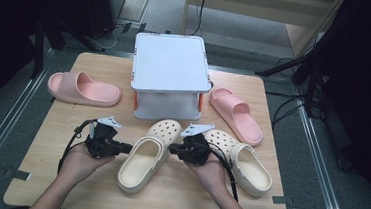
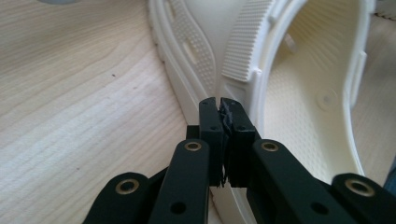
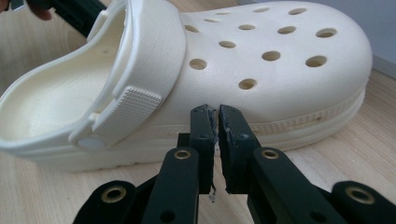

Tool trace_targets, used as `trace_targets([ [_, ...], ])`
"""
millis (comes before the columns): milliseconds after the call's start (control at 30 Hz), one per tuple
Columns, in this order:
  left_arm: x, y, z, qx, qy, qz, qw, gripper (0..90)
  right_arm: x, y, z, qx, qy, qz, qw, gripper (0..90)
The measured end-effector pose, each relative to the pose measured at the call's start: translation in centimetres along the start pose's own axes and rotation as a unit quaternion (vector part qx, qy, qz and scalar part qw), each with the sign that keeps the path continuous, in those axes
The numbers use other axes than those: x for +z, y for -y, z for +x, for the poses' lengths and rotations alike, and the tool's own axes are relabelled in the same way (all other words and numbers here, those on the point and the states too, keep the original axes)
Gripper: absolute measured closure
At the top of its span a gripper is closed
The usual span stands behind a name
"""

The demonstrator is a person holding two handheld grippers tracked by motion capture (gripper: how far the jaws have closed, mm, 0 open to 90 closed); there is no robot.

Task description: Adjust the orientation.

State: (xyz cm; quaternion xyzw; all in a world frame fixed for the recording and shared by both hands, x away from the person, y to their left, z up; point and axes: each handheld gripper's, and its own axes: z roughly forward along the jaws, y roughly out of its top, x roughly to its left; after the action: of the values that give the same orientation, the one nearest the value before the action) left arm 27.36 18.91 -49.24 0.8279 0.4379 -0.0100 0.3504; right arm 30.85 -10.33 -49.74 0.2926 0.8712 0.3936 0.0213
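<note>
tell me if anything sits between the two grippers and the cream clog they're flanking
Nothing visible does. The left gripper and right gripper, jaws closed, sit right at opposite sides of the cream clog with only bare table around them. The second clog lies off to the right, out of the way.

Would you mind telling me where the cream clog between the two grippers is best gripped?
Grip the cream clog by the thin rim of its heel opening, probably from the left gripper side: it lies upright, opening upward, and that wall looks narrow enough for the jaws.
</note>
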Motion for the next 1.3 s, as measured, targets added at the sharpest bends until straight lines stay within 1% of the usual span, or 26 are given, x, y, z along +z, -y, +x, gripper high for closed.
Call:
trace_targets([
  [100, 0.0, 0.2, -0.5, -0.002, 0.016, -0.008, 0.9998, 87.8, 0.1, -0.2, -0.3, 0.002, 0.007, 0.000, 1.0000, 83.5],
  [133, 0.0, 0.3, -0.8, 0.000, 0.030, -0.011, 0.9995, 87.8, 0.1, -0.3, -0.4, 0.006, 0.011, -0.002, 0.9999, 83.6],
  [233, 0.2, 0.3, -1.2, 0.004, 0.034, -0.010, 0.9994, 87.8, 0.1, -0.4, -0.6, 0.003, 0.017, 0.001, 0.9998, 84.0],
  [267, 0.3, 0.3, -1.3, 0.004, 0.036, -0.010, 0.9993, 87.8, 0.1, -0.4, -0.8, 0.005, 0.017, 0.001, 0.9998, 86.4],
  [300, 0.5, 0.3, -1.6, 0.004, 0.044, -0.009, 0.9990, 87.7, 0.1, -0.5, -0.8, 0.007, 0.015, 0.001, 0.9999, 87.6],
  [333, 0.8, 0.3, -2.0, 0.009, 0.052, -0.008, 0.9986, 87.6, 0.0, -0.6, -0.9, 0.006, 0.025, 0.002, 0.9997, 88.6],
  [433, 1.0, 0.2, -2.3, 0.014, 0.051, -0.009, 0.9986, 87.6, 0.0, -0.6, -1.1, 0.006, 0.031, 0.002, 0.9995, 88.6],
  [467, 0.9, 0.2, -2.2, 0.014, 0.050, -0.005, 0.9986, 85.1, -0.1, -0.6, -1.3, 0.012, 0.030, 0.000, 0.9995, 88.6],
  [500, 0.9, 0.2, -2.2, 0.014, 0.050, -0.005, 0.9986, 83.4, -0.1, -0.6, -1.3, 0.012, 0.030, 0.000, 0.9995, 88.6],
  [533, 0.8, 0.1, -1.9, 0.011, 0.048, -0.004, 0.9988, 83.4, -0.1, -0.7, -1.4, 0.014, 0.029, -0.001, 0.9995, 88.5],
  [567, 0.5, 0.1, -1.7, 0.005, 0.049, -0.008, 0.9987, 81.2, -0.2, -0.7, -1.4, 0.011, 0.027, -0.002, 0.9996, 88.0],
  [633, 0.3, 0.0, -1.6, 0.005, 0.048, -0.013, 0.9987, 80.0, -0.2, -0.7, -1.4, 0.010, 0.027, -0.003, 0.9996, 86.7],
  [667, 0.0, -0.1, -1.5, 0.003, 0.046, -0.015, 0.9988, 74.5, -0.7, -0.9, -1.3, 0.008, 0.025, -0.007, 0.9996, 84.8],
  [700, -0.2, -0.1, -1.4, -0.001, 0.046, -0.019, 0.9987, 74.5, -0.7, -0.9, -1.3, 0.008, 0.025, -0.007, 0.9996, 84.8],
  [767, -0.9, -0.3, -1.2, 0.003, 0.043, -0.020, 0.9989, 66.5, -1.6, -0.9, -1.2, 0.011, 0.013, -0.008, 0.9998, 80.2],
  [833, -1.1, -0.4, -1.1, 0.005, 0.041, -0.021, 0.9989, 59.6, -2.0, -0.9, -1.1, 0.013, 0.007, -0.008, 0.9999, 79.1],
  [867, -1.3, -0.5, -1.1, 0.005, 0.034, -0.023, 0.9992, 59.6, -2.4, -0.8, -1.1, 0.010, 0.005, -0.012, 0.9999, 77.4],
  [900, -1.7, -0.7, -0.9, 0.002, 0.028, -0.028, 0.9992, 54.5, -3.3, -0.6, -0.7, 0.010, 0.003, -0.014, 0.9998, 74.0],
  [933, -1.7, -0.7, -0.9, 0.002, 0.028, -0.028, 0.9992, 53.7, -3.3, -0.6, -0.7, 0.010, 0.003, -0.014, 0.9998, 74.0],
  [1033, -2.1, -1.1, -0.7, 0.002, 0.029, -0.034, 0.9990, 52.2, -4.6, -0.2, -0.4, 0.008, 0.002, -0.014, 0.9999, 72.1],
  [1067, -2.2, -1.4, -0.5, 0.003, 0.031, -0.033, 0.9990, 49.3, -5.5, 0.1, -0.3, 0.011, 0.000, -0.012, 0.9999, 69.3],
  [1133, -2.3, -1.6, -0.4, 0.004, 0.031, -0.035, 0.9989, 48.1, -5.9, 0.3, -0.4, 0.012, 0.000, -0.009, 0.9999, 68.6],
  [1200, -2.3, -1.8, -0.3, 0.005, 0.034, -0.034, 0.9988, 45.5, -7.4, 0.9, -0.6, 0.015, 0.009, -0.011, 0.9998, 68.5],
  [1233, -2.3, -2.0, -0.2, 0.007, 0.036, -0.034, 0.9987, 45.5, -7.4, 0.9, -0.6, 0.015, 0.009, -0.011, 0.9998, 68.5],
  [1267, -2.1, -2.3, -0.1, 0.012, 0.037, -0.033, 0.9987, 44.4, -8.6, 1.4, -0.6, 0.023, 0.019, -0.017, 0.9994, 69.1],
  [1300, -2.1, -2.3, -0.1, 0.012, 0.037, -0.033, 0.9987, 44.4, -8.6, 1.4, -0.6, 0.023, 0.019, -0.017, 0.9994, 69.1],
])
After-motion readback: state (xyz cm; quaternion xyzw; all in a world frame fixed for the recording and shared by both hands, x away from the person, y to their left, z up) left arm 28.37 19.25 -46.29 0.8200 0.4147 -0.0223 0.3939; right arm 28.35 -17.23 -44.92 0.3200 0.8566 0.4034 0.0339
